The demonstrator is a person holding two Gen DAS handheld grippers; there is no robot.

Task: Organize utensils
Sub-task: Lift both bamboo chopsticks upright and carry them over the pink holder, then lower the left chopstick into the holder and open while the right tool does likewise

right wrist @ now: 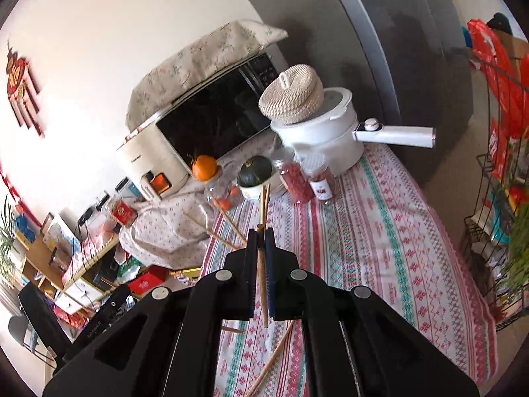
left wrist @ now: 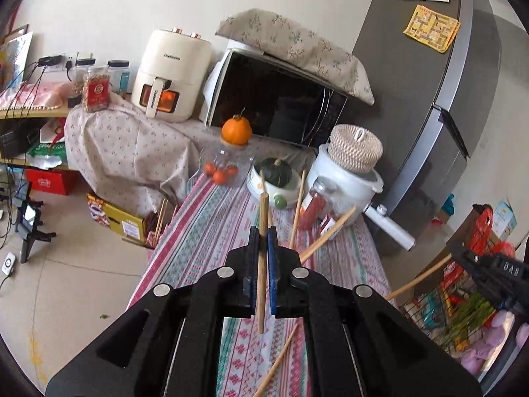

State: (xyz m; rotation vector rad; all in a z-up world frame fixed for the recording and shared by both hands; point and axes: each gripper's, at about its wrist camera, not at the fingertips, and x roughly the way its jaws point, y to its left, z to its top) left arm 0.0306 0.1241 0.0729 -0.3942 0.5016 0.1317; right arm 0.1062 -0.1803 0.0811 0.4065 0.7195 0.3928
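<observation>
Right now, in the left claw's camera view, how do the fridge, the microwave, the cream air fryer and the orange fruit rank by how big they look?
1. Fridge
2. Microwave
3. Cream air fryer
4. Orange fruit

The fisheye lens stretches things near the edges, so the fridge's lead may be exaggerated.

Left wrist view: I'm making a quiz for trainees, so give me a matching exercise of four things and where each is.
Things:
1. chopstick
2. orange fruit
3. woven basket
4. yellow leaflet

Places:
A. on the fridge door
B. on the white pot
C. on a glass jar
D. in the left gripper

Pairs: 1-D, 2-C, 3-B, 4-A
</observation>
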